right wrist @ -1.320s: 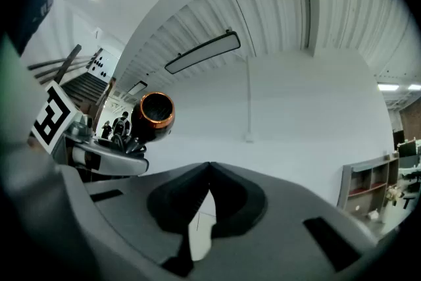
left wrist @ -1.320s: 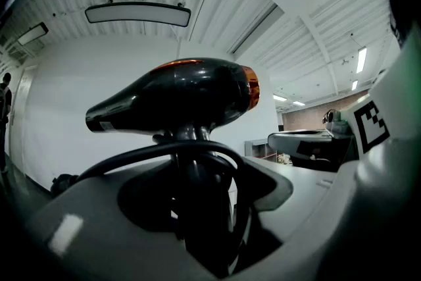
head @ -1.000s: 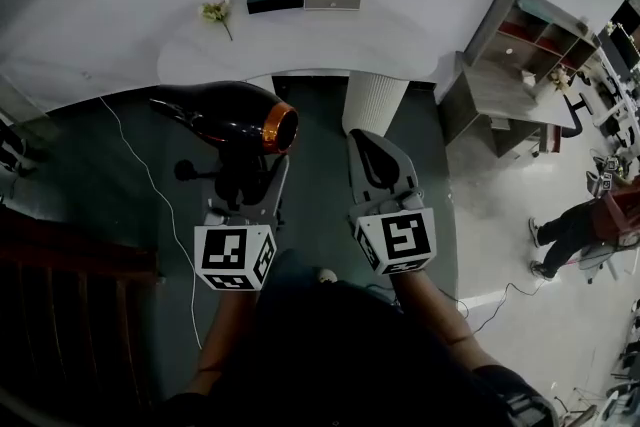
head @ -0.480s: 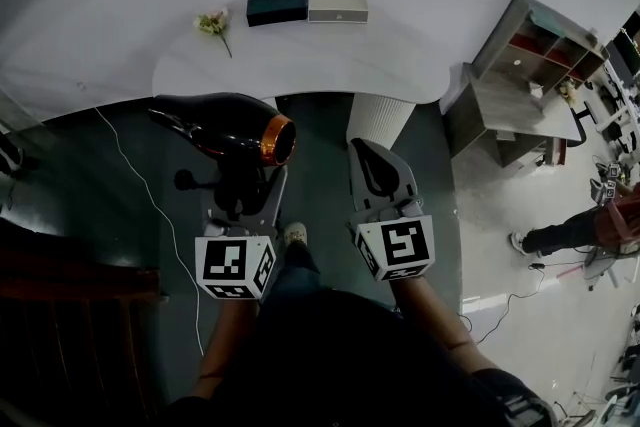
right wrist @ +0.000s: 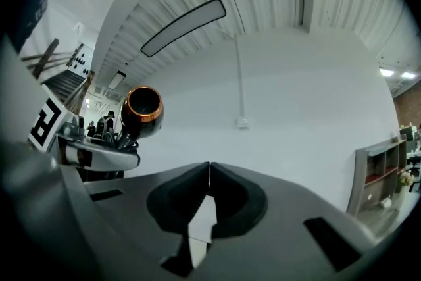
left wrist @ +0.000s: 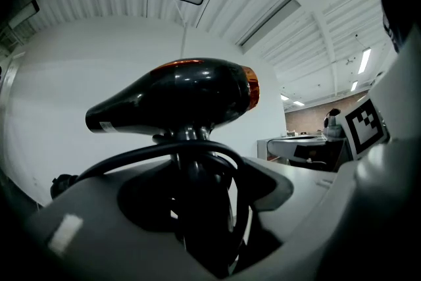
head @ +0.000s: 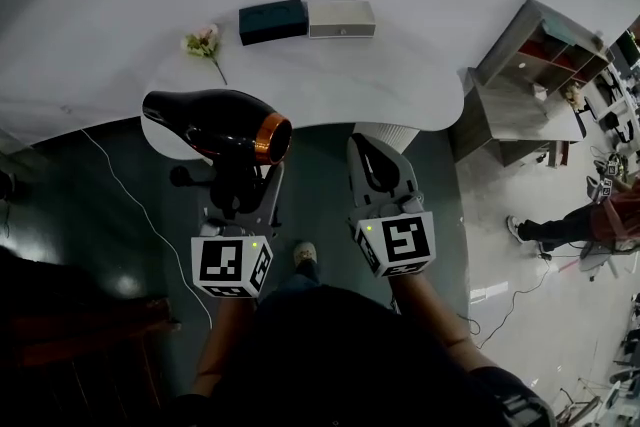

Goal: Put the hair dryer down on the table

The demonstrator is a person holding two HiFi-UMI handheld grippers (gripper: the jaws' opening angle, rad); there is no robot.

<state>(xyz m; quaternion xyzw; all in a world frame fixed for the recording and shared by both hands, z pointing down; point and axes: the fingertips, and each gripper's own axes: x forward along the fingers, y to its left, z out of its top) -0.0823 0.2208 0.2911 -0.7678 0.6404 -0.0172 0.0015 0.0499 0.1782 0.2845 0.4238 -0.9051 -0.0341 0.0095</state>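
Table (head: 330, 85) near edge bare; boxes (head: 272, 20), flower (head: 203, 43) behind.

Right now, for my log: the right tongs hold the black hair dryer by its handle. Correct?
No. The left tongs hold the black hair dryer by its handle, as the left gripper view shows; the right tongs are shut on nothing.

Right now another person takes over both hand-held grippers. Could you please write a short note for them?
Left hand-held gripper: shut on the hair dryer by its handle, with the cord looped there.
Right hand-held gripper: shut, empty.
Table: ahead. A flower, a dark box and a pale box lie at its far side.
Done: the dryer is at the table's near edge, in the head view.
Left: set it down on a bare part, then open the jaws.
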